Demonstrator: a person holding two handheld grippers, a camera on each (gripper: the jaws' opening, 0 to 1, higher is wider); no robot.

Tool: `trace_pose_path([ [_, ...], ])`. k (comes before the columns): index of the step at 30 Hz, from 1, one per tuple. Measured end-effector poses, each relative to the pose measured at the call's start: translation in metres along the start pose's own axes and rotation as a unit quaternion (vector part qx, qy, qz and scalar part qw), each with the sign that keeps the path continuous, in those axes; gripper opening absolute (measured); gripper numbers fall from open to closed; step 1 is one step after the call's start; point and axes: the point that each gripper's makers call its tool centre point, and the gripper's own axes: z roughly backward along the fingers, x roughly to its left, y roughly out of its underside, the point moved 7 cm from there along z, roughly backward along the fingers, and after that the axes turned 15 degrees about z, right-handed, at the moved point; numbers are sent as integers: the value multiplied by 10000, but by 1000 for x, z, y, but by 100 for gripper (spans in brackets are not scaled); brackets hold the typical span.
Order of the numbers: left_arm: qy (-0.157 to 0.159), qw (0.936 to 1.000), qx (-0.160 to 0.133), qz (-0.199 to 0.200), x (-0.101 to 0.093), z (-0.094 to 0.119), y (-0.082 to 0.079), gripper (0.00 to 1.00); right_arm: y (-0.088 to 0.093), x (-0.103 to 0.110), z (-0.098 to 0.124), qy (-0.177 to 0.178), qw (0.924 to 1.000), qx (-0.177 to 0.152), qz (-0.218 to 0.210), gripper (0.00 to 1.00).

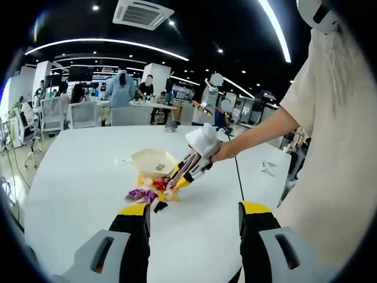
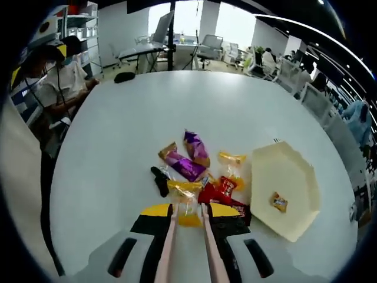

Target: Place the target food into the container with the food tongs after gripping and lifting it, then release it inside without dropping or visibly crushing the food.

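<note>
The right gripper (image 2: 188,219) holds pink tongs (image 2: 187,247), closed around a yellow candy (image 2: 188,200) still resting on the table (image 2: 118,147). Lift straight, squeeze lightly, carry to the tray (image 2: 288,183). The left gripper (image 1: 194,215) hovers wide, empty.

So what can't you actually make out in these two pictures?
- Tongs' tips, right gripper view: a yellow sweet covers them, so the grip is unclear.
- Wrapper print on the sweets, left gripper view: too small.
- Piece in the tray: too small to name.
- Right gripper, left gripper view: its jaws blur into the tongs.
</note>
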Motion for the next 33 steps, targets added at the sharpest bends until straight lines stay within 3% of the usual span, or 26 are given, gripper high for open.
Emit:
trace_pose_path([
  [6,-127,9999,5,68,2,9,4,60,8,-2,-13,-45,9998,22,-196,23],
  [13,-312,9994,-61,157,6,21,7,60,2,-8,-20,18,10000,58,-75,23],
  [33,-277,9994,-48,196,8,15,8,59,-9,-10,-20,-86,9999,63,119,24],
])
